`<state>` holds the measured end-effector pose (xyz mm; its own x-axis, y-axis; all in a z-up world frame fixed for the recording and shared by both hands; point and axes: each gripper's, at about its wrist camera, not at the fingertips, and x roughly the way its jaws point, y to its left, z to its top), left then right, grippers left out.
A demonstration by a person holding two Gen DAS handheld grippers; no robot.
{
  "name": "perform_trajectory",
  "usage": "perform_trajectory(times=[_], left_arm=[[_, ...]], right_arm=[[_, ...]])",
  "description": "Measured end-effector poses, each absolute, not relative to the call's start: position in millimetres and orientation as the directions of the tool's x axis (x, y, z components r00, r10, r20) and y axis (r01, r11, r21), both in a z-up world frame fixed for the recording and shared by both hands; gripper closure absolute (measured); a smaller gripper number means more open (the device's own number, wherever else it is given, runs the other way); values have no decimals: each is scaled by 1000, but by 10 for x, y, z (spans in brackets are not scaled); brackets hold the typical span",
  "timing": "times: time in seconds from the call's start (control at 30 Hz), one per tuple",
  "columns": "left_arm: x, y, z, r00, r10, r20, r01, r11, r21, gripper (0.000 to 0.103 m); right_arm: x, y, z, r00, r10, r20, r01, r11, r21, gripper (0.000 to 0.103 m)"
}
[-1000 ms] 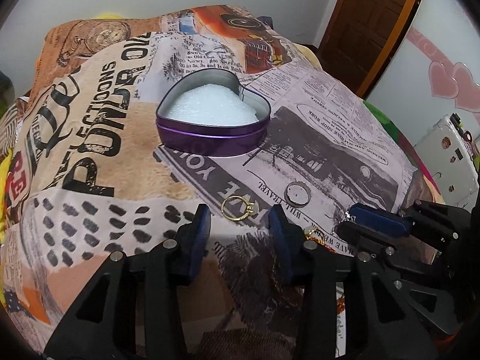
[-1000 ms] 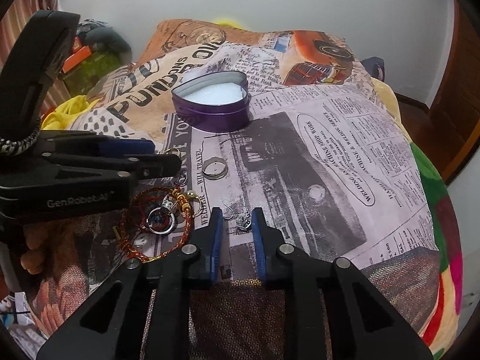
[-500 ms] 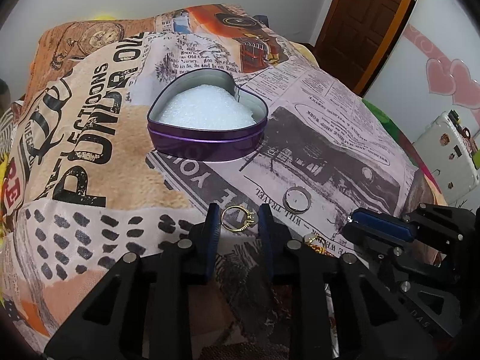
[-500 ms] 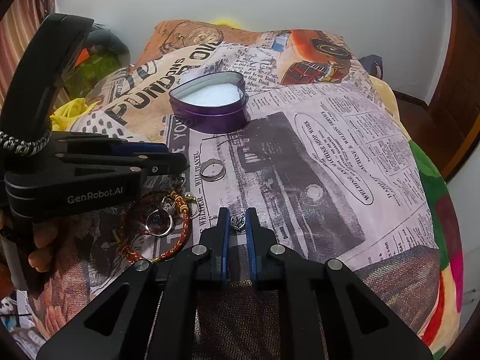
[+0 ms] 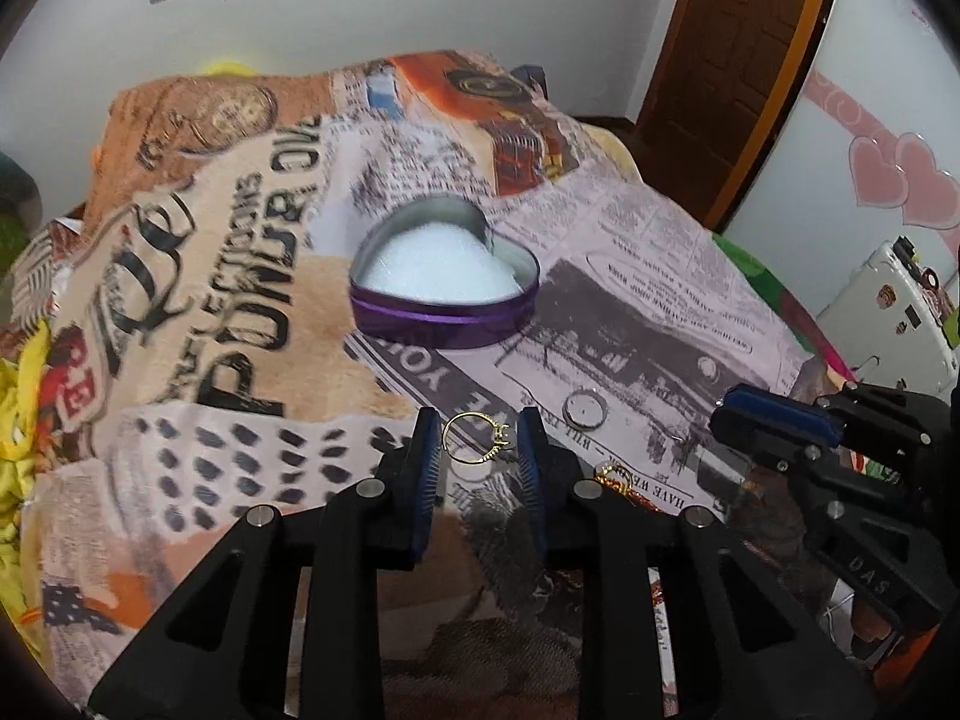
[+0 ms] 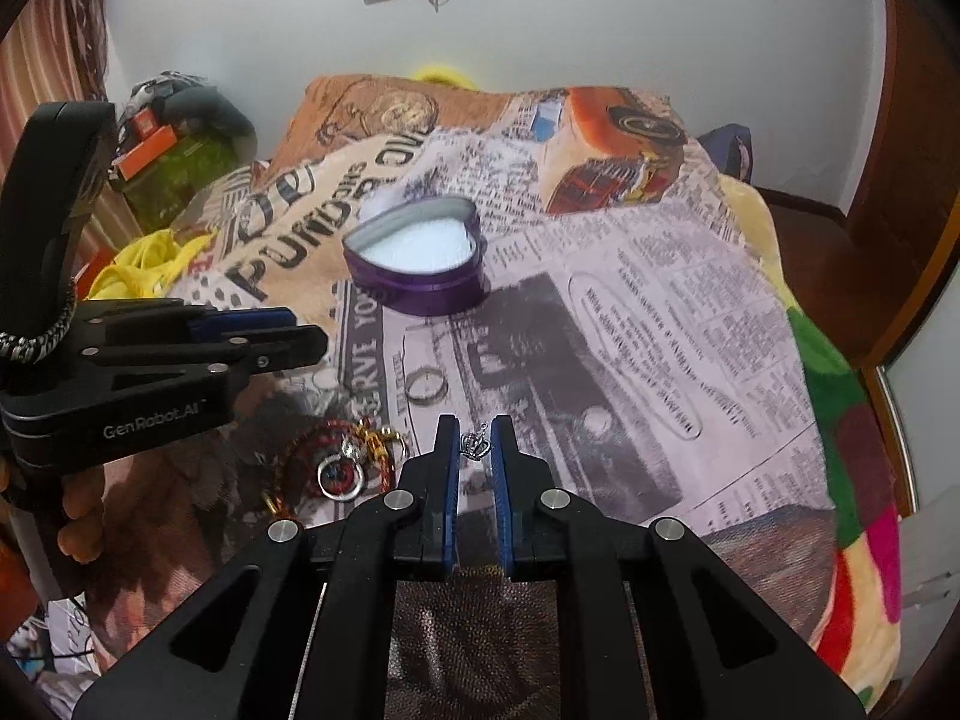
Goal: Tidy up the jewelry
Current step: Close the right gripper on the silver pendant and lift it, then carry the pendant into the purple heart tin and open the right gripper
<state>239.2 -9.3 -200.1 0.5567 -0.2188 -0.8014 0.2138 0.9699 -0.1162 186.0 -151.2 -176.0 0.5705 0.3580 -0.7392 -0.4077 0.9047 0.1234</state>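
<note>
A purple heart-shaped tin [image 5: 444, 312] with white foam inside sits open on the printed blanket; it also shows in the right wrist view [image 6: 417, 282]. My left gripper [image 5: 477, 441] is shut on a gold ring [image 5: 477, 438] and holds it above the blanket. My right gripper [image 6: 476, 447] is shut on a small silver crown earring [image 6: 476, 446], lifted off the blanket. A silver ring [image 5: 583, 408] lies on the blanket, also in the right wrist view [image 6: 426, 385]. A red and gold bracelet with a round charm [image 6: 339, 468] lies left of my right gripper.
The blanket [image 5: 240, 312] covers a bed and falls away at its right edge [image 6: 840, 420]. A wooden door [image 5: 738, 60] stands at the far right. A white case [image 5: 888, 312] and clutter [image 6: 174, 162] sit beside the bed.
Both grippers closed on their pieces and lifted: the left took the gold ring, the right took the crown earring. Both views rose and tilted up from the blanket.
</note>
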Motion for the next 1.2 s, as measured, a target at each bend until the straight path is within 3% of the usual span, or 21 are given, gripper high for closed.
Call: perform_trajectory(times=[0.83, 1.2], left_arm=[[2634, 187, -1504, 689, -161, -707, 138, 986, -90, 78], [2946, 253, -1619, 673, -162, -721, 129, 986, -101, 78]], right_arm=[[2261, -1215, -1307, 667, 406, -624, -457, 885, 86, 94], [2645, -1045, -1425, 608, 448, -656, -500, 857, 122, 94]])
